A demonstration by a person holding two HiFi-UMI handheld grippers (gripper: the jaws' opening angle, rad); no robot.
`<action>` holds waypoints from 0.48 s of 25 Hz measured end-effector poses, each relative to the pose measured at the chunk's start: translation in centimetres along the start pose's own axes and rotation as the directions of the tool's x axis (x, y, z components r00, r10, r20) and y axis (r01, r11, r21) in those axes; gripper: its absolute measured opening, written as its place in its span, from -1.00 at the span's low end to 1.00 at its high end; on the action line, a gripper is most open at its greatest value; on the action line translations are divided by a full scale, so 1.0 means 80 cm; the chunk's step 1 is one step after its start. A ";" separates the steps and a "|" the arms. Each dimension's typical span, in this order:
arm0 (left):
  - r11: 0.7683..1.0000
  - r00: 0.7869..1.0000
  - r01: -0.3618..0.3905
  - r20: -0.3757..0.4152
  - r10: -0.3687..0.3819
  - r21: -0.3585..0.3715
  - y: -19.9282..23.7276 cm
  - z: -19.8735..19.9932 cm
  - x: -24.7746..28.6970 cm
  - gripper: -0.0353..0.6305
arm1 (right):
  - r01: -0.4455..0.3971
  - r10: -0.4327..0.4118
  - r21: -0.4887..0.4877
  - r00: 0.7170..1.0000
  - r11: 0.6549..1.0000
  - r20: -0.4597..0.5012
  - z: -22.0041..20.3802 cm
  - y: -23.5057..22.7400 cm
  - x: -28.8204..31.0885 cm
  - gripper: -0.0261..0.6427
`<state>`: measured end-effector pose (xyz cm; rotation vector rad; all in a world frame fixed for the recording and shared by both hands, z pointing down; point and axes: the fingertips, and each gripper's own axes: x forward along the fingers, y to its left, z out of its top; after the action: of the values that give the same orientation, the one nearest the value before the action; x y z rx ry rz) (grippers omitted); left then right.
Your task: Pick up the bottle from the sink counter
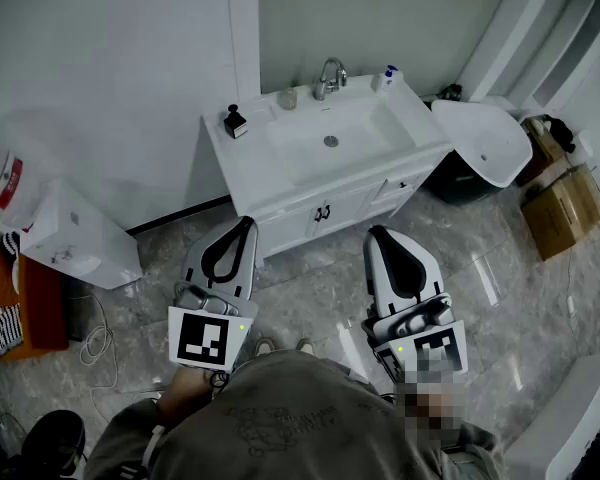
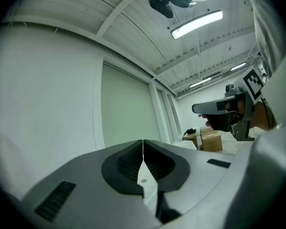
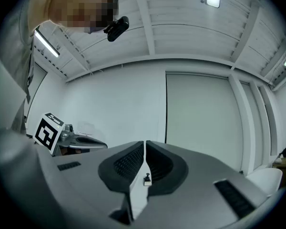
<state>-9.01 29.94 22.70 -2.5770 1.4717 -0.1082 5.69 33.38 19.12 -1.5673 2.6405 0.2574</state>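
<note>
Your left gripper (image 1: 244, 222) and right gripper (image 1: 378, 234) were both pressed together on nothing, held side by side, white blue-capped bottle (image 1: 388, 76) stood well ahead of your right gripper, on the sink counter (image 1: 250, 154) beside the tap.

Open marble floor (image 1: 310, 283) from the closed left tongs (image 1: 242, 225) and right tongs (image 1: 378, 235) up to the vanity front (image 1: 325, 213). On the table (image 1: 242, 158), free approach over the basin (image 1: 330, 138) and along the right rim to the bottle (image 1: 388, 76) in the back right corner, hemmed by the faucet (image 1: 329, 76) just left and the wall (image 1: 380, 8) close behind. Off to the sides, 1 dark dispenser (image 1: 235, 121) on the front left corner, a leaning white panel (image 1: 485, 143) and cardboard boxes (image 1: 560, 203) at right.
</note>
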 end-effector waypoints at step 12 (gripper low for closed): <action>1.000 1.000 -0.001 -0.006 0.001 0.003 0.006 -0.001 0.009 -0.84 | 0.008 -0.011 0.055 0.998 0.998 0.057 0.004 -0.015 0.005 -0.82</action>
<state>-9.08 29.05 22.67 -2.5756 1.4742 -0.1182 6.51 32.54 18.61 -1.5324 2.5731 0.2237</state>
